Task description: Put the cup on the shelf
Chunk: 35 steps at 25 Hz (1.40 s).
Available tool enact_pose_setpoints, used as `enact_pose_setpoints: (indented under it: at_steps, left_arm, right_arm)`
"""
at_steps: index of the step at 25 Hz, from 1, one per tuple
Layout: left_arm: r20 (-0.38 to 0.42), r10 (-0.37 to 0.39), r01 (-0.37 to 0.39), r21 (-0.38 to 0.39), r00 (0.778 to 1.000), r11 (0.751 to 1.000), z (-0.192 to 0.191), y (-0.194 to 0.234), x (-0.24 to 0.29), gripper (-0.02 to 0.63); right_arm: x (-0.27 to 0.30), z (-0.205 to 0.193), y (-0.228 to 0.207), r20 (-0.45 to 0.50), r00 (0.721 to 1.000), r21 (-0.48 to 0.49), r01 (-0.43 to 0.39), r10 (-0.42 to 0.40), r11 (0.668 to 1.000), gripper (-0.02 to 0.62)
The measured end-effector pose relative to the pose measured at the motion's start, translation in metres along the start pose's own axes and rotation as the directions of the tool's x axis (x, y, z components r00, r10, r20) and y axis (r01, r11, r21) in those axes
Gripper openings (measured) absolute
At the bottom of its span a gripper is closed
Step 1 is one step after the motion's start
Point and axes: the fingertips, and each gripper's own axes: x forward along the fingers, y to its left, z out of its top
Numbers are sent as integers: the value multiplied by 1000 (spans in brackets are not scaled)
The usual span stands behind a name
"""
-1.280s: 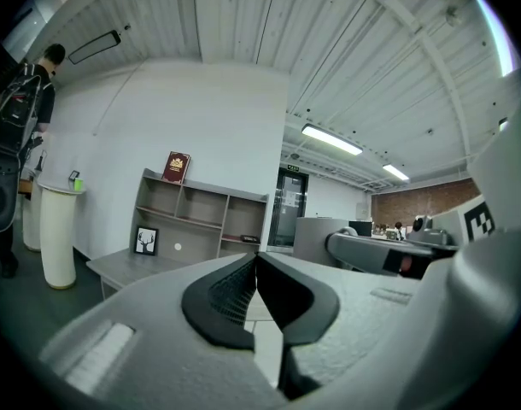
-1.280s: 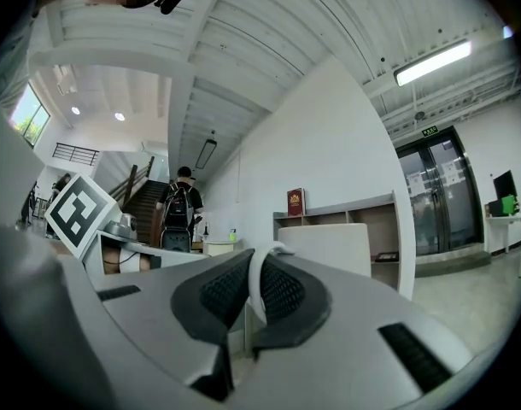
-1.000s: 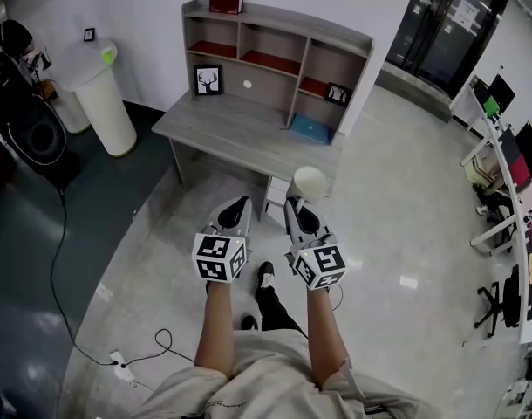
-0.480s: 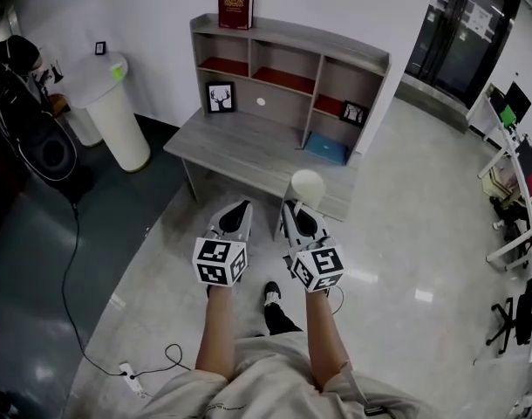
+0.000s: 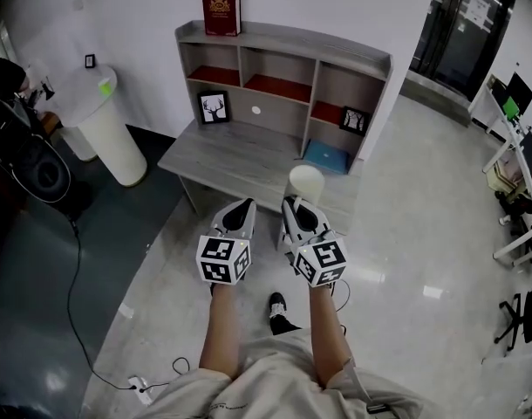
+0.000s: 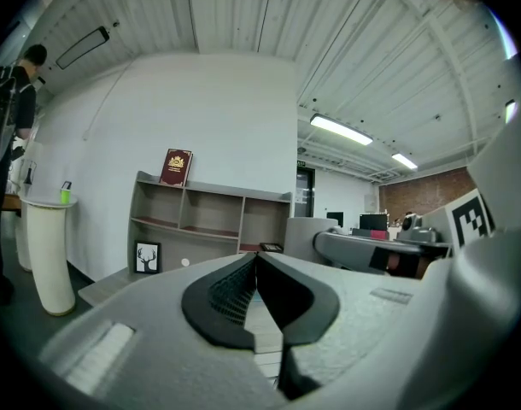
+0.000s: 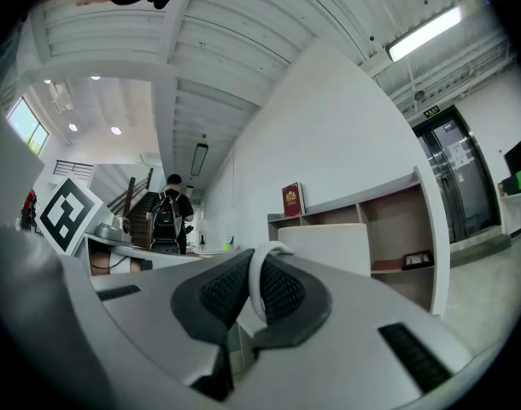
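Right gripper point(image 5: 294, 208) is clamped on the handle of the white cup point(image 5: 306, 182), which sits at frame centre, against the near edge of the desk point(image 5: 231, 160) below the shelf point(image 5: 336, 49). Left gripper point(image 5: 240, 208) rides alongside, jaws pressed together, nothing between them.

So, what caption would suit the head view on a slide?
The right gripper holds a round white cup in front of a grey wooden shelf desk.

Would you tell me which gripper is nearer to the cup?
Right. The right gripper grips the cup by its handle; the left gripper is empty, to the cup's left and apart from it.
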Motion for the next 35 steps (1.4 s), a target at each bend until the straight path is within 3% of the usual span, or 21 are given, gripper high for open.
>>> enact_pose_setpoints:
  at_steps: [5,10,24,35]
  left_arm:
    - [-16,-5,5,19,1000,1000,-3,7,22,11]
    - [-38,14,-15,-7,999,1000,-11,23,42,11]
    - [-42,44,-43,22,998,999,12,61,106,11]
    - [-3,43,-43,-16,999,999,23,83,153,11]
  right_arm:
    - [15,0,-21,13,1000,7,18,-18,1000,20]
    - [31,-17,-37,-43,999,9,32,-32,999,20]
    - [110,-10,-75,-40,999,6,-21,21,1000,20]
    - [159,-11,-99,-24,995,31,-92,93,995,20]
